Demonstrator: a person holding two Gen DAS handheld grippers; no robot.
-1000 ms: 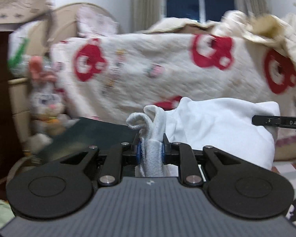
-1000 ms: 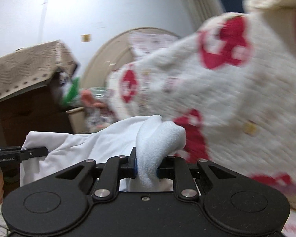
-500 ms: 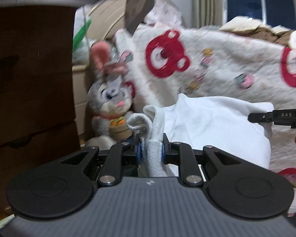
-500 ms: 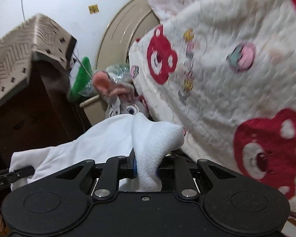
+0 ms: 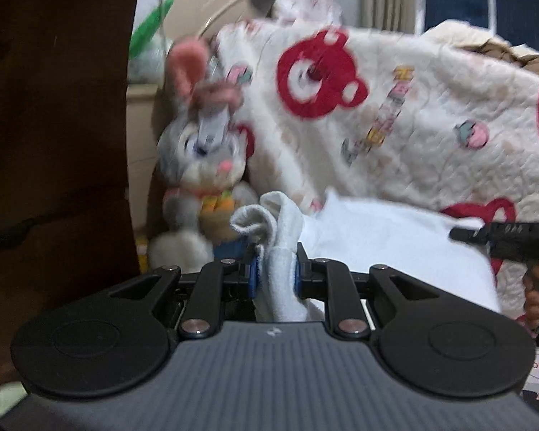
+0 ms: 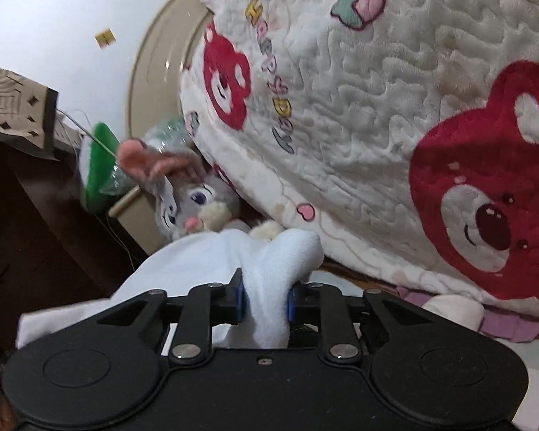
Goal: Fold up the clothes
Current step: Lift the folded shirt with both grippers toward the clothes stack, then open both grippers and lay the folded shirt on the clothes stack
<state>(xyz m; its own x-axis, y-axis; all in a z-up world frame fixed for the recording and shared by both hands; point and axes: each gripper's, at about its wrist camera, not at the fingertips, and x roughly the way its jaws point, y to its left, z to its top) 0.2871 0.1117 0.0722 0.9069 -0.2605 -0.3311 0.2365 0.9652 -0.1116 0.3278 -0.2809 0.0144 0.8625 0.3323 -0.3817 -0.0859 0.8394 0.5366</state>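
The left gripper [image 5: 275, 273] is clamped on a bunched corner of the white garment [image 5: 395, 248], with a fold of fleece sticking up between its blue pads [image 5: 254, 276]. The right gripper [image 6: 265, 300] is likewise closed on another bunched corner of the same garment [image 6: 204, 269], a rounded lump of cloth bulging over its fingertips. The garment hangs stretched between the two grippers, held up in the air in front of the bed, not lying on any surface that shows.

In the left wrist view the right gripper's black body [image 5: 510, 239] shows at the right edge, just past the garment's far side, with the person's fingers [image 5: 537, 298] wrapped on its handle.

Behind the garment a white quilt [image 6: 359, 115] with red bear faces drapes over the bed. A grey plush rabbit [image 5: 201, 165] with pink ears sits beside the quilt's edge, against a beige headboard [image 6: 154, 57]. A dark wooden cabinet [image 5: 54, 125] stands to the left of the rabbit. The left wrist view is somewhat blurred.
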